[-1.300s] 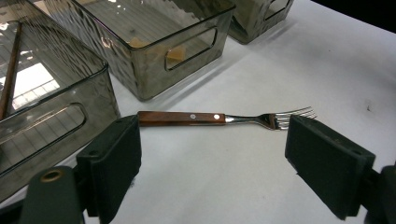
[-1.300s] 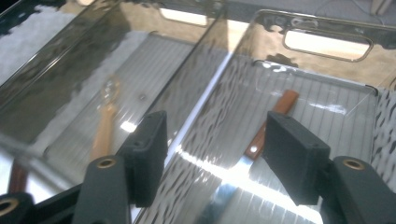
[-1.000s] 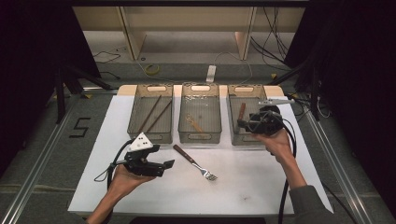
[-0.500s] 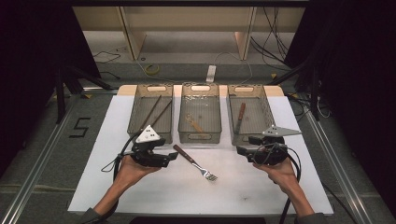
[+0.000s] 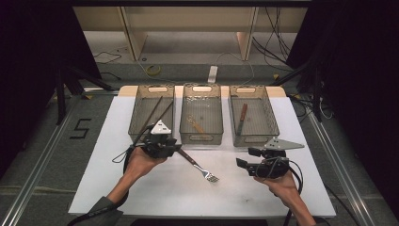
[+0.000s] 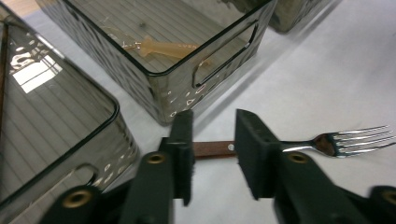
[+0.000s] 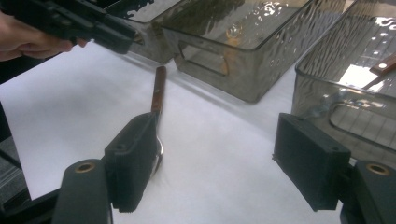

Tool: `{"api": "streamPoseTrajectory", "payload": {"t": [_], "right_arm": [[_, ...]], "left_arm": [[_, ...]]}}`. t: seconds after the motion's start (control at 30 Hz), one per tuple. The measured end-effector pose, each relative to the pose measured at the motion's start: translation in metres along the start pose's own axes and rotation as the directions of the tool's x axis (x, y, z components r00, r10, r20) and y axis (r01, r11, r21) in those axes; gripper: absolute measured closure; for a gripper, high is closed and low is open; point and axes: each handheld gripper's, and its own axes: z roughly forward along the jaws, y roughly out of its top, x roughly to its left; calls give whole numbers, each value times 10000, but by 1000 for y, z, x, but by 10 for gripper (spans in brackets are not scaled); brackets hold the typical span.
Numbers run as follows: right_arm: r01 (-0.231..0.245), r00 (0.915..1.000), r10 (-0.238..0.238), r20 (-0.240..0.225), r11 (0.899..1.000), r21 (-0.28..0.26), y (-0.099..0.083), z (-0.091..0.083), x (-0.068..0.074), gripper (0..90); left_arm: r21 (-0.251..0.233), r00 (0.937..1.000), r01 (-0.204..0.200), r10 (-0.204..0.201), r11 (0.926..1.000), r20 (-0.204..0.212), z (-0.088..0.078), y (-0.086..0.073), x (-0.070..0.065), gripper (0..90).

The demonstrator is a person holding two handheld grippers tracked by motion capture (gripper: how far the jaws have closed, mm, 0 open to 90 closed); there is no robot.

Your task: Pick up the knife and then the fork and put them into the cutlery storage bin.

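Fork point(image 5: 196, 164) lies on the white mat just near of the middle bin point(image 5: 202, 139); our left gripper point(image 6: 212, 151) has just been closing around its wooden handle, pads apparently not touching. Gripping so near the end, we risk the tines drooping. Right gripper point(image 7: 224, 161) stands spread, empty.

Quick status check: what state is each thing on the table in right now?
Fork: flat on the table, handle between the left jaws.
Left gripper: closing around the handle, gap remaining.
Right gripper: open, empty.
Left bin: holds two dark sticks.
Middle bin: holds a pale utensil.
Right bin: holds a brown-handled utensil.
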Motion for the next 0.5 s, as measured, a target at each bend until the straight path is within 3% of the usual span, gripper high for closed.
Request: {"api": "streamPoseTrajectory", "payload": {"t": [0.2,0.33,0.5], "right_arm": [[88,9998,-86,-166,9999,103,-6,-1,5,283],[183,9994,-182,-278,9998,26,-9,-4,8,282],[176,9991,-173,-381,9998,79,-12,-5,10,282]], "left_arm": [[252,9994,-247,240,9994,259,18,10,-5,877],[714,9982,-596,586,9957,155,29,12,-9,886],[974,9983,-574,564,9936,131,42,11,-6,887]]}}
